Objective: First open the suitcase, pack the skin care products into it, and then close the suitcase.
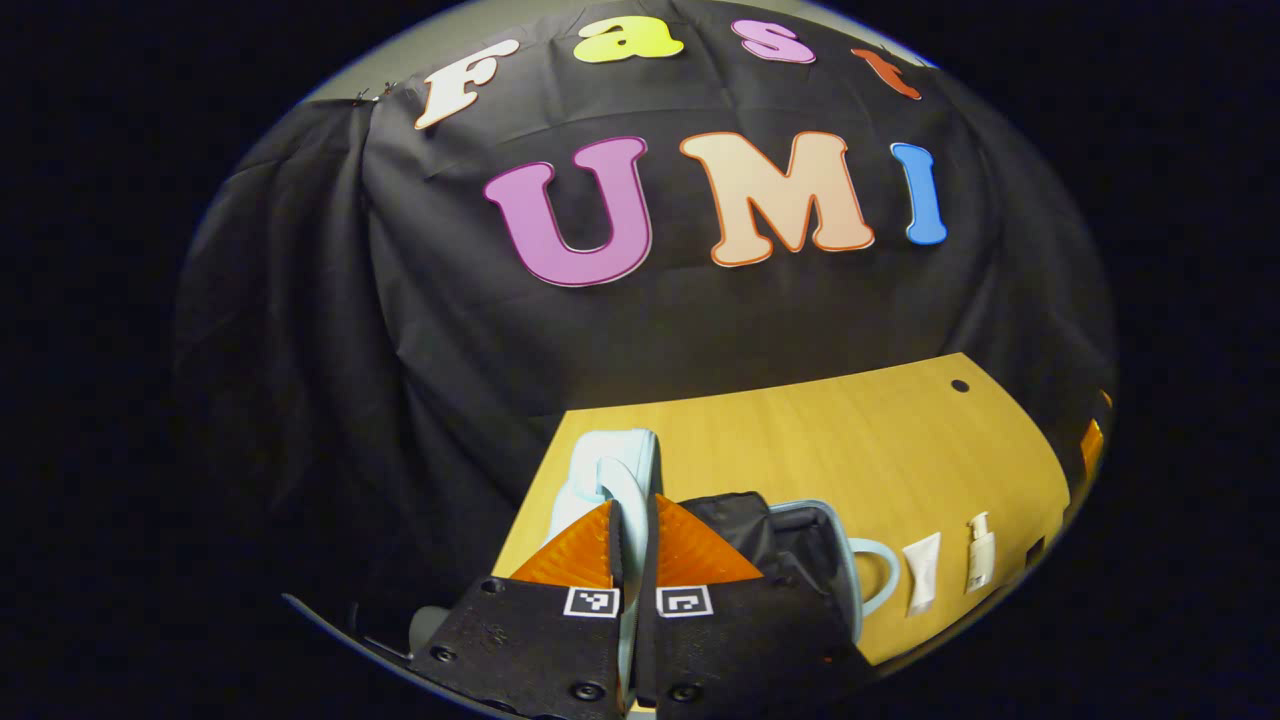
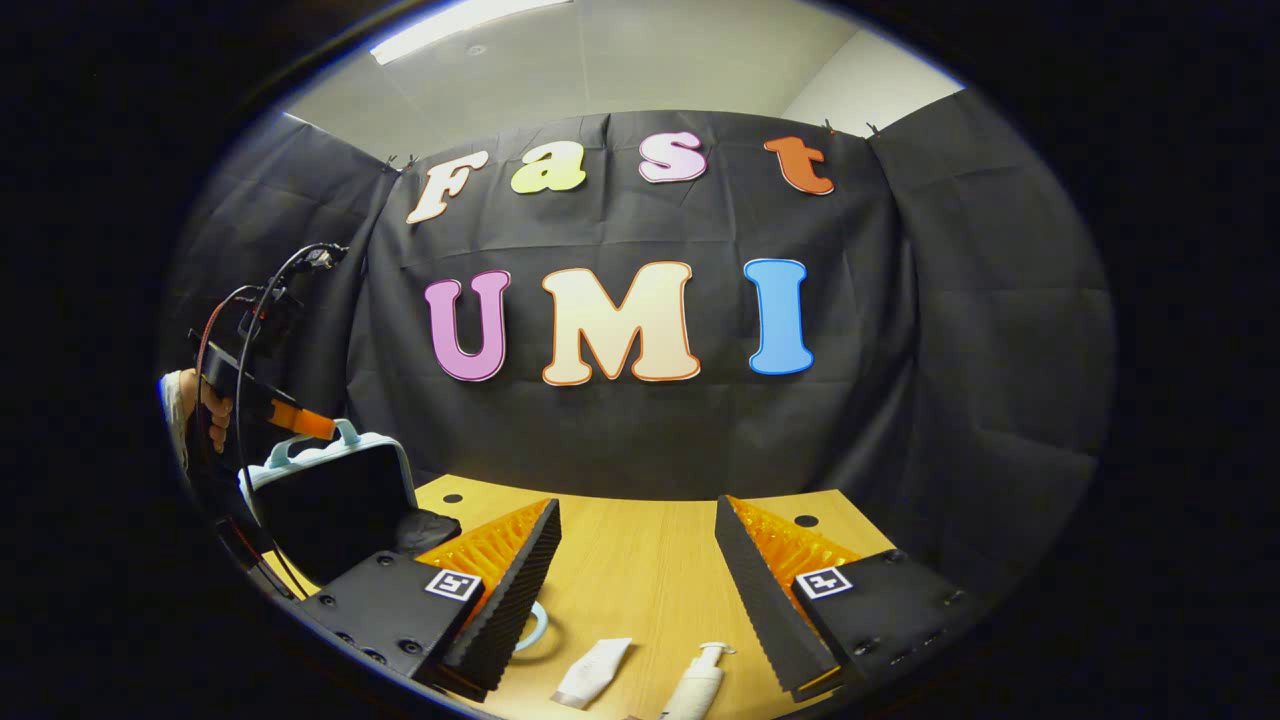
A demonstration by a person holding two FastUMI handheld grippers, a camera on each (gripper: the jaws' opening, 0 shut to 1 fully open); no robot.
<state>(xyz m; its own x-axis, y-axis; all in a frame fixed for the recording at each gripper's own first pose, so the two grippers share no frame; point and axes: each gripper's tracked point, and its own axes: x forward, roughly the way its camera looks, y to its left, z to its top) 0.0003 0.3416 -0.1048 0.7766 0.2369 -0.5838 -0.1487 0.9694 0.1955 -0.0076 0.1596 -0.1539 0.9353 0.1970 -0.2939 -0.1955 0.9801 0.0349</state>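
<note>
Suitcase (image 1: 610, 470) lid pinched in left tongs (image 1: 633, 540).

There is 1 suitcase (image 2: 330, 490), pale blue, and it has 2 halves: 1 lid standing upright and 1 base lying on the table. It carries 2 handles, 1 at the top of the raised lid (image 2: 305, 440) and 1 at the edge of the base (image 1: 880, 575). There are 2 skin care products: 1 tube (image 2: 592, 672) and 1 pump bottle (image 2: 698, 682), lying side by side. There is 1 wooden table (image 2: 640, 570), with 3 small dark holes visible in its top in the right gripper view. There are 2 grippers, the left gripper (image 1: 632, 545) and the right gripper (image 2: 640, 590), each with 2 fingers and 2 square markers. 1 hand (image 2: 212, 415) is seen holding the left gripper.
</note>
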